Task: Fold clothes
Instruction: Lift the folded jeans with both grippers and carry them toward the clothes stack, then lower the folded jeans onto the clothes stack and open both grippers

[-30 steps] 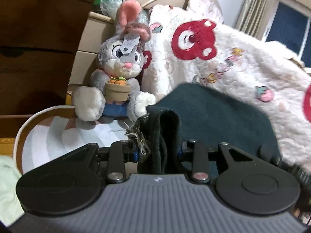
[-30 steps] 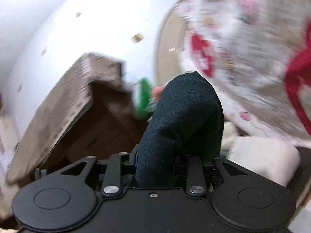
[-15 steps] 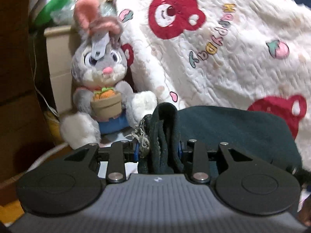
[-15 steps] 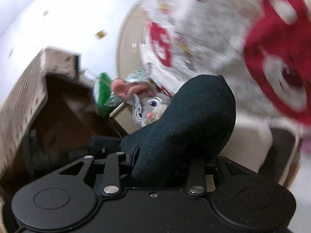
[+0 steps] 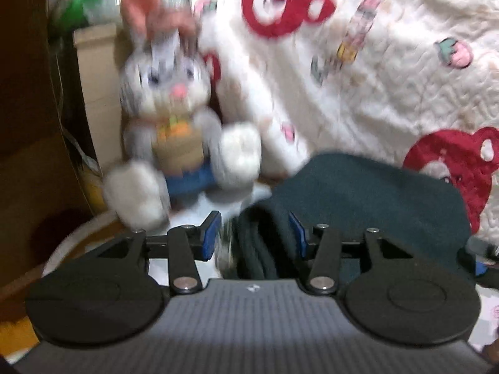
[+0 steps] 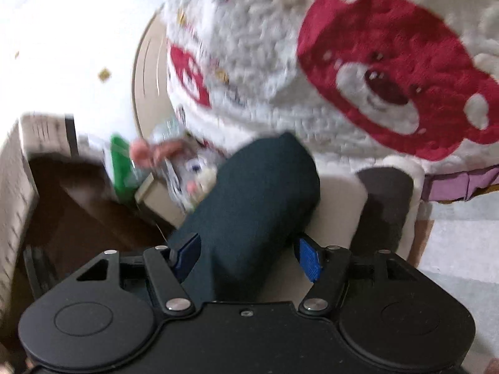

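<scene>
A dark teal garment (image 5: 358, 205) lies between the jaws of my left gripper (image 5: 254, 233), bunched in folds with a frayed edge on its left. The blue pads (image 5: 209, 233) stand apart and the jaws are open; cloth touches the right pad only. In the right wrist view the same dark garment (image 6: 255, 215) rises between the jaws of my right gripper (image 6: 246, 254). Its blue pads (image 6: 308, 260) are spread wide and the jaws are open, with a gap on the right side of the cloth.
A grey plush rabbit (image 5: 177, 124) sits ahead to the left, against a beige box (image 5: 96, 71). A white quilt with red bears (image 5: 358, 71) covers the right; it also fills the right wrist view (image 6: 358, 62). Dark wooden furniture (image 5: 28, 109) stands at the left.
Both grippers were shut on the dark garment and now stand open. Both views have shifted, with the quilt closer and motion blur in the image.
</scene>
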